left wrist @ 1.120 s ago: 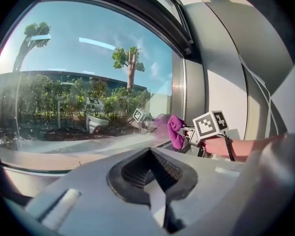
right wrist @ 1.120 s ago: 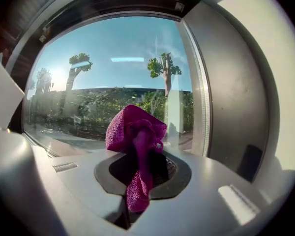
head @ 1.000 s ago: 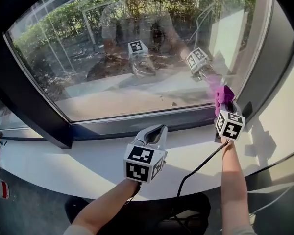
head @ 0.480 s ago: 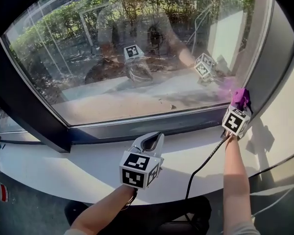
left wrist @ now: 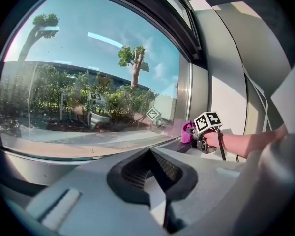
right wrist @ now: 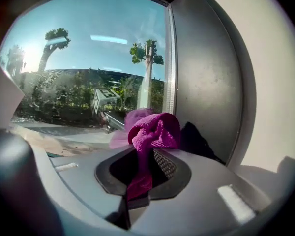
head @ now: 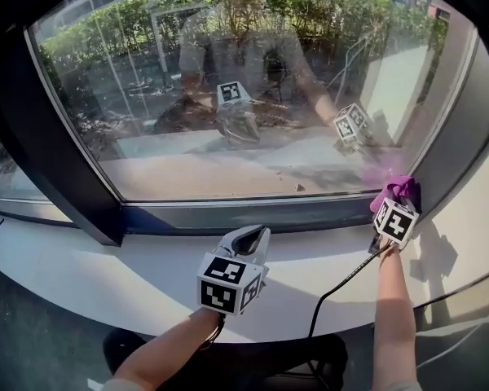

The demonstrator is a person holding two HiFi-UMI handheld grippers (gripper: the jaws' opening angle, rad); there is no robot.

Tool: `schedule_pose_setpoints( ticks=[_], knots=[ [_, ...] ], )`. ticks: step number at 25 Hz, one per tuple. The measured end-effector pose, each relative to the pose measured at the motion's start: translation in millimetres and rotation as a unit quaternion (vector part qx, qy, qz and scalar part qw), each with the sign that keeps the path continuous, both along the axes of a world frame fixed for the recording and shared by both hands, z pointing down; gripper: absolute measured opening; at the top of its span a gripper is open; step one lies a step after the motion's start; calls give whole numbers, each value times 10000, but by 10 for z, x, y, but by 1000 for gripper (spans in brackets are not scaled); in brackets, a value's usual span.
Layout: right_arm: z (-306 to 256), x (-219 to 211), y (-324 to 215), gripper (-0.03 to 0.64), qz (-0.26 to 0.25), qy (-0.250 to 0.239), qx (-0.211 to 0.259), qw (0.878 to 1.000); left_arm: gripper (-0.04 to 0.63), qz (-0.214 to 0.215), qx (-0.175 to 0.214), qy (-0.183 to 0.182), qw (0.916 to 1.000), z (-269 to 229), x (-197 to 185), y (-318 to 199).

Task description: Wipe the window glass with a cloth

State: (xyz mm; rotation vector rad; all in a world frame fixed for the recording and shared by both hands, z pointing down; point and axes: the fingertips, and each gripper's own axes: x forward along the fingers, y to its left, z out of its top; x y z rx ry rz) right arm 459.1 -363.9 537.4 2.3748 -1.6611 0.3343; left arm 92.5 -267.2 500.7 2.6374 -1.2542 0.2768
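Observation:
The window glass (head: 253,88) fills the upper head view, with bushes outside. A magenta cloth (head: 399,191) is pressed at the glass's lower right corner, beside the grey side frame (head: 460,149). My right gripper (head: 397,204) is shut on the cloth (right wrist: 155,129), which bunches up above its jaws and hangs down between them. My left gripper (head: 256,236) hovers over the white sill (head: 106,271) in the middle, short of the glass, shut with nothing in it. In the left gripper view the cloth (left wrist: 188,131) and right gripper (left wrist: 200,137) sit far right, by the glass (left wrist: 88,82).
A thick dark frame (head: 61,177) bounds the window's left and bottom. A black cable (head: 336,286) trails from the right gripper across the sill. A white wall (head: 481,218) closes the right side. Both grippers' reflections show in the glass.
My right gripper carried the cloth rightward and then down into the glass's lower right corner. The left gripper has barely moved.

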Motion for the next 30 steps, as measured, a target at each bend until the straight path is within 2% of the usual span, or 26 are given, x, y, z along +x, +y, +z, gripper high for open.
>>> schedule_pose_setpoints(
  ticks=[4, 9, 18, 24, 30],
  knots=[
    [-64, -437, -26, 69, -681, -275, 114, 9972, 2, -160, 76, 13, 9998, -42, -193, -17],
    [-97, -1256, -60, 69, -1589, -777, 204, 9840, 1, -374, 121, 57, 9992, -81, -516, -10],
    [-129, -2579, -5, 69, -2379, -1573, 288, 9580, 0, -908, 140, 185, 9956, -98, -1215, -40],
    [-134, -3586, 44, 69, -3027, -2069, 286, 9299, 2, -1354, 98, 156, 9906, -93, -1749, -45],
    [-104, -4614, 81, 69, -3705, -2532, 226, 8934, 2, -1823, 68, 101, 9832, -43, -2313, 1]
  ],
)
